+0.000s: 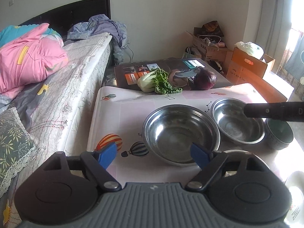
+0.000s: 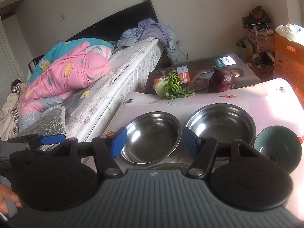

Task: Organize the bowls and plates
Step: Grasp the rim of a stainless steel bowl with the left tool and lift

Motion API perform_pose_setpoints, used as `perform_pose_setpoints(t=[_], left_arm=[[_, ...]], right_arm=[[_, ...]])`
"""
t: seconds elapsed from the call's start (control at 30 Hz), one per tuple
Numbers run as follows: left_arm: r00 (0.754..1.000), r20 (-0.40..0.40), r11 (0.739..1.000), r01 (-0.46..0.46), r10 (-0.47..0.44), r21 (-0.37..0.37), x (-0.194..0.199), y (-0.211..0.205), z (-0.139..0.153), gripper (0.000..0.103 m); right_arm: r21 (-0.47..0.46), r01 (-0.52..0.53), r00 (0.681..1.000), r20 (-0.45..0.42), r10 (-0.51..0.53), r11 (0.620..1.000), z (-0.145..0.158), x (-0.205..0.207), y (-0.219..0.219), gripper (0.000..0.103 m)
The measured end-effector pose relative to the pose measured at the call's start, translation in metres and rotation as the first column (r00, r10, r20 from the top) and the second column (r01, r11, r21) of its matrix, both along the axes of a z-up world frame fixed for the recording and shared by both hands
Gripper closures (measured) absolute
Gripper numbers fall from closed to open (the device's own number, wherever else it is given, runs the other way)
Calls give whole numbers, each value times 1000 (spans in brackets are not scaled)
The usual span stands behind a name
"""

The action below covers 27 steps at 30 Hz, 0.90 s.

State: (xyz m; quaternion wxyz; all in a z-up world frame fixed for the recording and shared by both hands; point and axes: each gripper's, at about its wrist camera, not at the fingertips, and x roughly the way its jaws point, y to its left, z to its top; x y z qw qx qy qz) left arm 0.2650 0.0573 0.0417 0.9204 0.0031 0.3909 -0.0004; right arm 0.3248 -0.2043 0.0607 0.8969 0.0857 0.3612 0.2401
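Steel bowls: near bowl (image 1: pixel 180 138) and second bowl (image 1: pixel 237 119) side by side on worktop (image 1: pixel 117 117) | left tool (image 1: pixel 153 154): wide, empty | right tool (image 2: pixel 153 142): narrower, empty, straddling near bowl | risk: pads skid off the slick curved rim, bowl knocks its neighbour or the dark bowl (image 2: pixel 278 148).
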Motion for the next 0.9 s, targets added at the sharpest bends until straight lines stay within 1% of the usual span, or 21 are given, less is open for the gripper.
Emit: perform_pose_setpoints(t=[0.03, 0.1, 0.13, 0.2, 0.23, 0.27, 0.4, 0.57, 0.67, 0.77, 0.83, 0.9], left_arm=[[1000, -17, 1000, 2, -2, -3, 9, 0, -5, 27], [999, -47, 1000, 4, -4, -5, 26, -1, -13, 33], [998, -63, 1000, 6, -6, -3, 34, -2, -18, 37], [996, -93, 1000, 14, -13, 16, 48, -6, -29, 40], [994, -108, 1000, 13, -10, 28, 54, -9, -34, 44], [993, -119, 999, 12, -8, 38, 58, -9, -38, 46], [988, -155, 997, -4, 16, 74, 68, -6, -52, 48], [982, -185, 996, -30, 46, 90, 66, 12, -62, 47], [979, -193, 994, -52, 70, 95, 61, 24, -64, 47], [978, -190, 993, -67, 84, 93, 57, 34, -62, 47], [978, -185, 993, -76, 92, 91, 55, 38, -60, 47], [978, -185, 993, -81, 97, 91, 55, 41, -59, 47]], right_arm=[[-7, -12, 1000, -19, 12, 1000, -6, 16, 7, 57], [-31, -32, 999, -41, 31, 999, -18, 44, 19, 62], [-40, -38, 998, -49, 36, 998, -23, 56, 24, 67], [-39, -53, 996, -77, 50, 998, -34, 78, 33, 70], [-40, -59, 995, -89, 55, 997, -39, 87, 36, 72], [-43, -64, 993, -99, 59, 997, -43, 95, 41, 72], [-47, -85, 989, -127, 79, 995, -58, 111, 49, 74], [-48, -91, 986, -146, 83, 995, -68, 119, 51, 75], [-53, -87, 986, -148, 78, 995, -71, 121, 50, 75], [-85, -66, 989, -138, 54, 994, -74, 125, 49, 74], [-73, -52, 987, -159, 39, 996, -78, 131, 47, 74], [-58, -60, 982, -182, 48, 997, -82, 134, 48, 74]])
